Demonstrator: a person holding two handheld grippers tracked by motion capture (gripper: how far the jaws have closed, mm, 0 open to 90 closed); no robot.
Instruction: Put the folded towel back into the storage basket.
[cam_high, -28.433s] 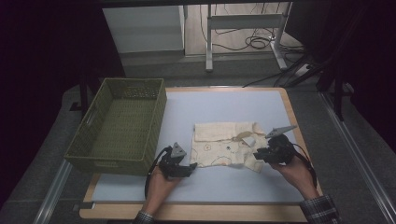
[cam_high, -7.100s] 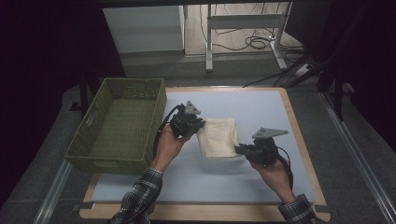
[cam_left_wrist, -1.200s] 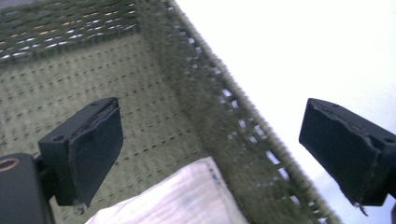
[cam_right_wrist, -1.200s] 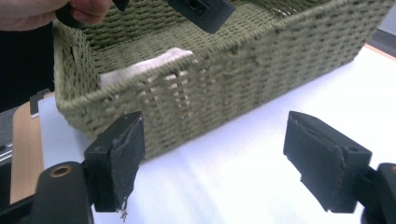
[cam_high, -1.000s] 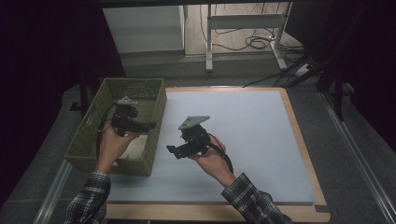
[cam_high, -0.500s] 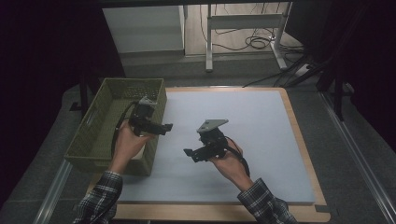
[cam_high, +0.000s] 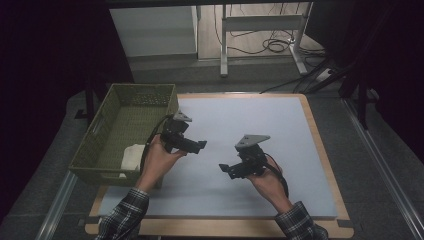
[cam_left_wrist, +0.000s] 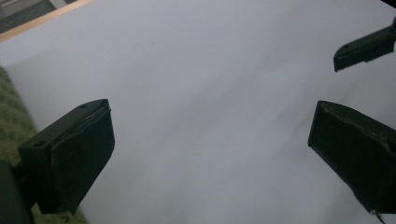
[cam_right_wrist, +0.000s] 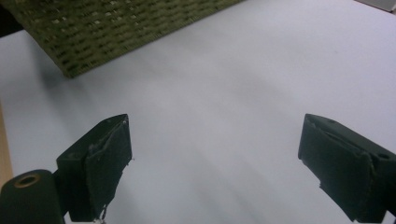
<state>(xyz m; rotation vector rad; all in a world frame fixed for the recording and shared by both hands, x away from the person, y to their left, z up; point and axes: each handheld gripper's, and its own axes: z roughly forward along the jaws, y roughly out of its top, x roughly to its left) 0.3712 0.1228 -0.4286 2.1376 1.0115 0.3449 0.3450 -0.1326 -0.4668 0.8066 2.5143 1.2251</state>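
We see the folded cloth (cam_high: 132, 156) lying in the near end of the green basket (cam_high: 112, 107) at the left edge of the desk (cam_high: 280, 125), held by neither claw. The left claw (cam_high: 200, 145) hangs just right of the basket's wall, its jaws spread wide with only bare desk between them. The right claw (cam_high: 225, 169) sits nearer the middle of the desk, pointing toward the basket, its jaws having just been opening and now wide apart with nothing between them.
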